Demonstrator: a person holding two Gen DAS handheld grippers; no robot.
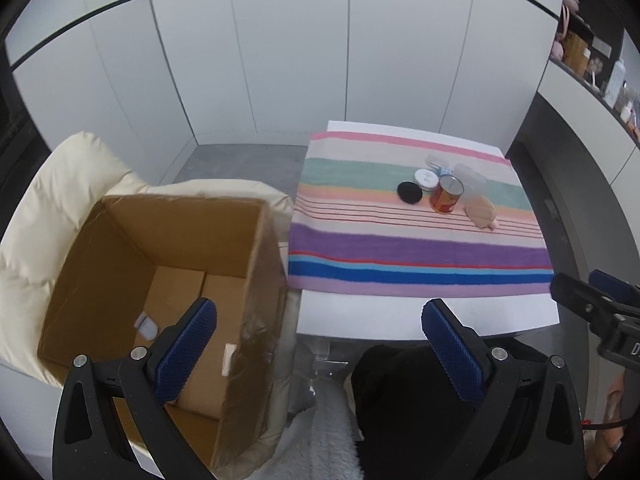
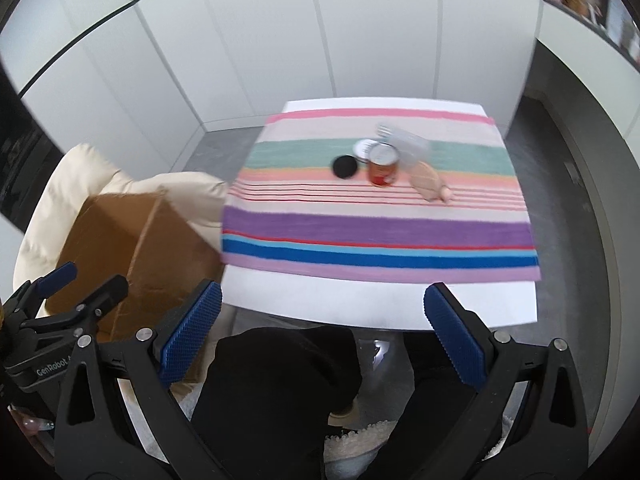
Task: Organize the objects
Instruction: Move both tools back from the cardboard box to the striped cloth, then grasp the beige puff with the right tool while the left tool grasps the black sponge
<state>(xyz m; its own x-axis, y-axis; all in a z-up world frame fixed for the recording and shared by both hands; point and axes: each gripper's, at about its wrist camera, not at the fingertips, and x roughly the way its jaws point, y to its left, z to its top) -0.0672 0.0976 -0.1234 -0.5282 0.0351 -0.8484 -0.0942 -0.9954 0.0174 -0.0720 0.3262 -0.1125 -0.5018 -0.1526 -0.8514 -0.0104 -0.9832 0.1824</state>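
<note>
On a striped cloth (image 1: pixel 400 248) (image 2: pixel 360 232) over a white table sit a red can (image 1: pixel 445 195) (image 2: pixel 383 168), a black round disc (image 1: pixel 409 192) (image 2: pixel 344 167), a white round tin (image 1: pixel 425 179) (image 2: pixel 363 148), a clear plastic container (image 1: pixel 472 178) (image 2: pixel 408 144) and a beige wooden brush (image 1: pixel 482 209) (image 2: pixel 430 182). An open cardboard box (image 1: pixel 160 240) (image 2: pixel 132 248) stands on a cream cushion at the left, with a small white item (image 1: pixel 146 326) inside. My left gripper (image 1: pixel 320 344) hangs open over the box's right edge. My right gripper (image 2: pixel 322 328) is open before the table's near edge. Both hold nothing.
White cabinet panels (image 1: pixel 300 60) close off the back. A counter with bottles and jars (image 1: pixel 600 72) runs along the right. Grey floor (image 2: pixel 568 200) lies right of the table. A person's dark-clad legs (image 2: pixel 280 392) and a fluffy white rug (image 1: pixel 328 440) are below the grippers.
</note>
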